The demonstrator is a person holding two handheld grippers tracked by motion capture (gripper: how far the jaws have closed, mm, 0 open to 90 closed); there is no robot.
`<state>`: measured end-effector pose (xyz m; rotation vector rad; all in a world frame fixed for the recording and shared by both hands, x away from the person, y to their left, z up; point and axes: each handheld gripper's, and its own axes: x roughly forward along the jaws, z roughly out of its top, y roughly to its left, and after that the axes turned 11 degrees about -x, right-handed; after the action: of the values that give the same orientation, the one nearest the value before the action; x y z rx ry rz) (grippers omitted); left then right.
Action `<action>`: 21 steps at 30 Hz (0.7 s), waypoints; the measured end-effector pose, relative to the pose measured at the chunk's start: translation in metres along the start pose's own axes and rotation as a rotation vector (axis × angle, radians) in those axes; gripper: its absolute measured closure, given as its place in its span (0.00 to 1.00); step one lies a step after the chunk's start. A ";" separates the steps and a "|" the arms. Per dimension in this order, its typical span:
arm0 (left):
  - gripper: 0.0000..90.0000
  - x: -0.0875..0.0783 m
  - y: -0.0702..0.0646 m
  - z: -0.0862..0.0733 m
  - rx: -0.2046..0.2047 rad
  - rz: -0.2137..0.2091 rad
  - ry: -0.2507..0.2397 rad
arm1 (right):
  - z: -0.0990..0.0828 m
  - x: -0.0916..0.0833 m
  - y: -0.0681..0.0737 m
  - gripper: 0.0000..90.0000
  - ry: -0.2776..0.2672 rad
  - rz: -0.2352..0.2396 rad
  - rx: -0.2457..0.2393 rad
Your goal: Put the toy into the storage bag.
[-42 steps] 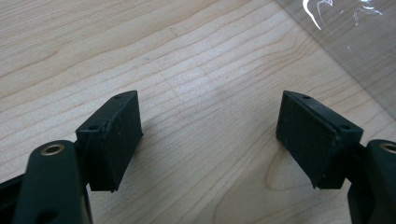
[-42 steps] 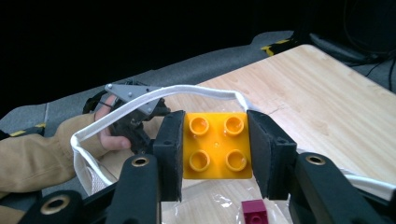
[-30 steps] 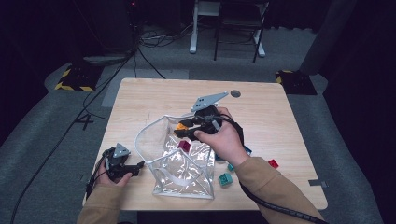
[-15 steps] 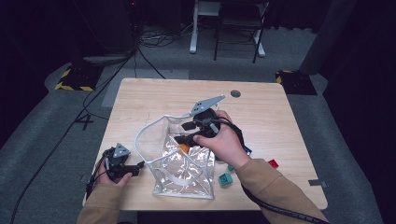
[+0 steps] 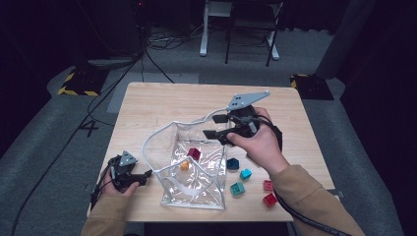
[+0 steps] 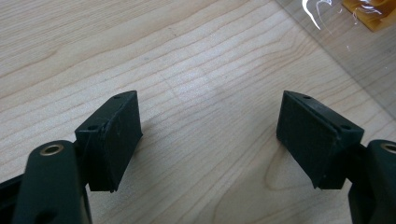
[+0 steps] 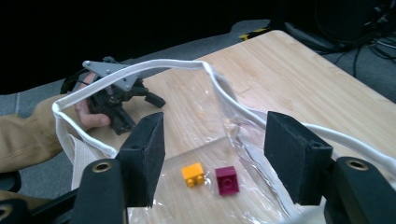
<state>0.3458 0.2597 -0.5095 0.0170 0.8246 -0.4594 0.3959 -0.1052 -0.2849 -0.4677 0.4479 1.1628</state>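
Blocks go into a clear plastic bag (image 5: 192,177) with a white rim, standing open at the middle of the wooden table (image 5: 162,103). An orange block (image 5: 185,165) and a dark red block (image 5: 194,154) lie on its bottom, just beside each other, the red one at about 1 o'clock from the orange. The right gripper (image 5: 212,126) hangs over the bag's rim at 2 o'clock from the bag's centre; its jaws have just been opening and stand well apart with nothing between the pads. The left gripper (image 5: 143,176) rests low on the table at 9 o'clock from the bag, jaws wide and empty, bare wood between them. At 3 to 4 o'clock from the bag, loose on the table, lie three teal blocks (image 5: 237,188) and two red blocks (image 5: 269,199)
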 end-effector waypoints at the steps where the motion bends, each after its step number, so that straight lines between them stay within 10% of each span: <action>1: 0.25 0.000 0.000 0.000 0.000 0.000 0.000 | -0.002 -0.004 -0.001 0.43 -0.003 -0.010 0.003; 21: 0.25 0.000 0.000 0.000 -0.002 -0.002 0.000 | -0.072 -0.082 -0.031 0.40 -0.012 -0.212 0.130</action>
<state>0.3458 0.2596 -0.5096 0.0140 0.8254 -0.4601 0.3913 -0.2186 -0.2943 -0.3856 0.4491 0.9255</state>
